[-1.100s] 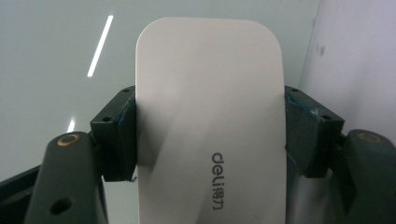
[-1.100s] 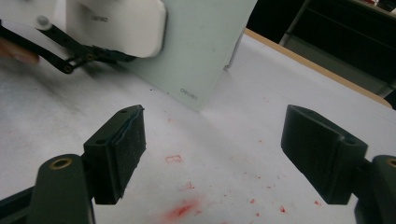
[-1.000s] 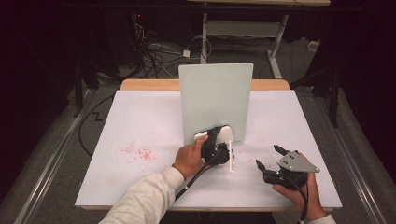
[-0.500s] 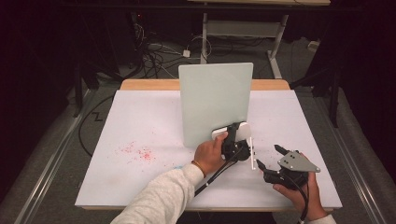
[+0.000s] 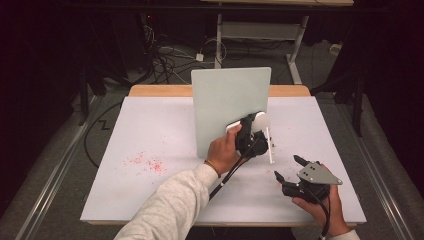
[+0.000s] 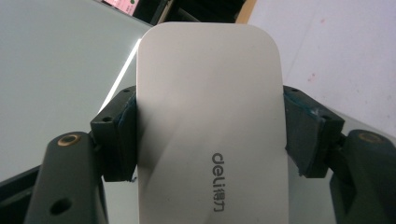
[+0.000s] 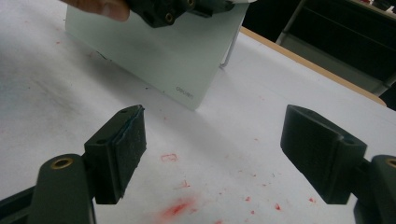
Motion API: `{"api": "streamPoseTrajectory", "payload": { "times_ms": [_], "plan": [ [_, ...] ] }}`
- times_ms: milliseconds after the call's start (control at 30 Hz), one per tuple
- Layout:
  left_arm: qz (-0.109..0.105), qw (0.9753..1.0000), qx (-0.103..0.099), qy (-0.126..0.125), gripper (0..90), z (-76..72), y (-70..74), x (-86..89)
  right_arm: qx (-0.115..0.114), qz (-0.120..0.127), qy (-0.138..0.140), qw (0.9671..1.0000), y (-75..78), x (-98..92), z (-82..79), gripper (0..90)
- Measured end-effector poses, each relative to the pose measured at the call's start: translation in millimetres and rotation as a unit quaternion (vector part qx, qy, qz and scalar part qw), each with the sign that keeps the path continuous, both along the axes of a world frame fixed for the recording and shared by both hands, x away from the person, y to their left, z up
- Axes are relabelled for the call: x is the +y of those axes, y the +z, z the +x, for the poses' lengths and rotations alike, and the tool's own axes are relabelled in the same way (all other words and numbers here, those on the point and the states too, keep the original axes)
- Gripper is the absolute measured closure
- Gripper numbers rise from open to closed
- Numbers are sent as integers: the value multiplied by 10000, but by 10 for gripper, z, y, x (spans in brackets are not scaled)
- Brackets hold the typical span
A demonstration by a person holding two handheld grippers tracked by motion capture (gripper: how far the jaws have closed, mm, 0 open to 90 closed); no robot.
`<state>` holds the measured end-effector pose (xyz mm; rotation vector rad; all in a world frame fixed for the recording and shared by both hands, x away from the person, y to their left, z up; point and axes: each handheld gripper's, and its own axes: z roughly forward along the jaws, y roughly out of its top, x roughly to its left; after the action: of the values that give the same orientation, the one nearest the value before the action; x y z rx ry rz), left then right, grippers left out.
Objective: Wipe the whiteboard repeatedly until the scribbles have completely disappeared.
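A pale green board [image 5: 225, 100] stands upright at the middle of the white table [image 5: 150, 135]. My left gripper [image 5: 251, 126] is shut on a white deli eraser [image 5: 258, 121], held against the board's lower right corner. In the left gripper view the eraser [image 6: 210, 70] is clamped across its width between both jaws of the left gripper [image 6: 210, 112], with the board [image 6: 56, 70] behind it. My right gripper [image 5: 287, 167] rests open near the front right of the table. In its own view the right gripper [image 7: 215, 140] is open and empty, facing the board [image 7: 163, 56].
Red marker specks [image 5: 145, 162] dot the table's left half, and more red smears [image 7: 175, 207] lie under the right gripper. A thin white stand leg [image 5: 270, 145] juts from the board's right side. Cables and desk frames lie on the floor beyond the far edge.
My left gripper has carried the eraser to the right and slightly up along the board's lower part. The right gripper has stayed where it was.
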<state>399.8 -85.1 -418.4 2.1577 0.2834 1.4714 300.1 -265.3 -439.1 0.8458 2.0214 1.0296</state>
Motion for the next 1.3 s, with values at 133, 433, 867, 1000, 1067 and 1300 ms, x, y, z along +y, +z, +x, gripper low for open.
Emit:
{"api": "streamPoseTrajectory", "payload": {
  "times_ms": [133,433,867,1000,1067,1300],
  "plan": [
    [-18,10000,23,4,288,-15,-48,-10,2,21,-18,10000,6,-20,-2,228],
    [478,9987,112,-107,288,-141,-398,73,-4,8,-21,10000,6,-12,1,229],
    [757,9966,330,8,288,-258,-587,438,7,-7,-3,10000,2,-1,-5,229],
    [630,9972,380,121,288,-286,-603,685,-5,-15,-3,10000,5,-4,-5,229],
    [599,9972,414,194,288,-297,-591,805,-1,-12,-7,10000,7,-4,-6,229],
    [635,9964,410,394,289,-330,-579,1162,-2,-35,4,10000,9,15,-19,229]
  ]
}}
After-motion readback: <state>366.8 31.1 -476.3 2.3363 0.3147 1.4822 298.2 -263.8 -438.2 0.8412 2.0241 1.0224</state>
